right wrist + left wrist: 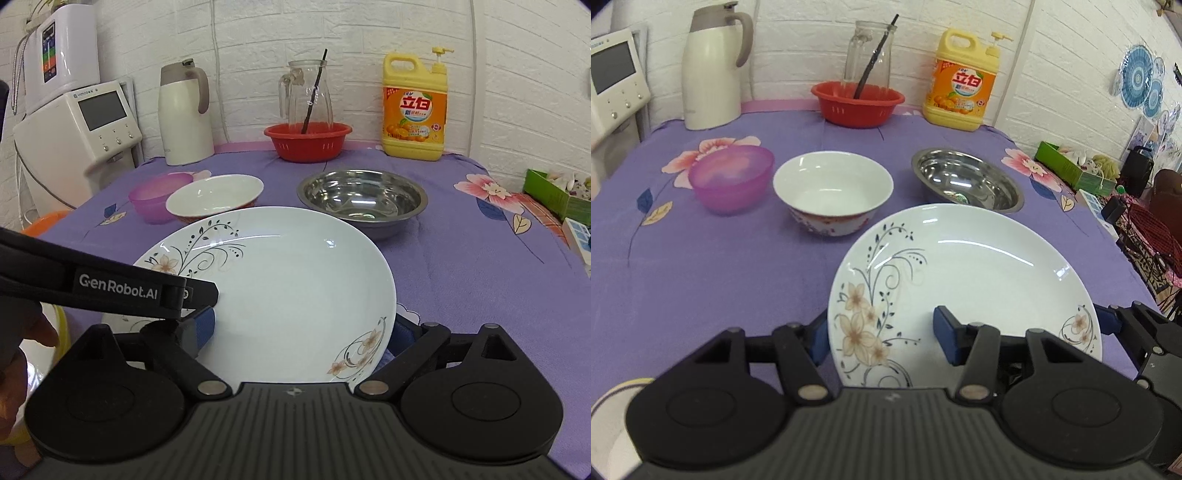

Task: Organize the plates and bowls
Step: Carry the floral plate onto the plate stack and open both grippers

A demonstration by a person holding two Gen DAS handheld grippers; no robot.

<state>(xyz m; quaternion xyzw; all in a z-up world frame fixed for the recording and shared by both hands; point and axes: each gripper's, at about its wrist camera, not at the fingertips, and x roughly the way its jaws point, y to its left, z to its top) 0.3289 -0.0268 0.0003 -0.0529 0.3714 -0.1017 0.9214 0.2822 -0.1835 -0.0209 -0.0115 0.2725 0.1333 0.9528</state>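
Observation:
A white plate with flower prints is held between both grippers above the purple cloth. My left gripper is shut on its left rim, one pad on the inner face and the other outside the edge. My right gripper grips the right rim the same way. In the left wrist view the right gripper's fingers show at the plate's right edge. Beyond the plate stand a white bowl, a purple bowl and a steel bowl.
Along the back wall stand a white thermos, a red basket holding a glass jug, and a yellow detergent bottle. A white appliance is off the table's left. A green box and clutter lie right.

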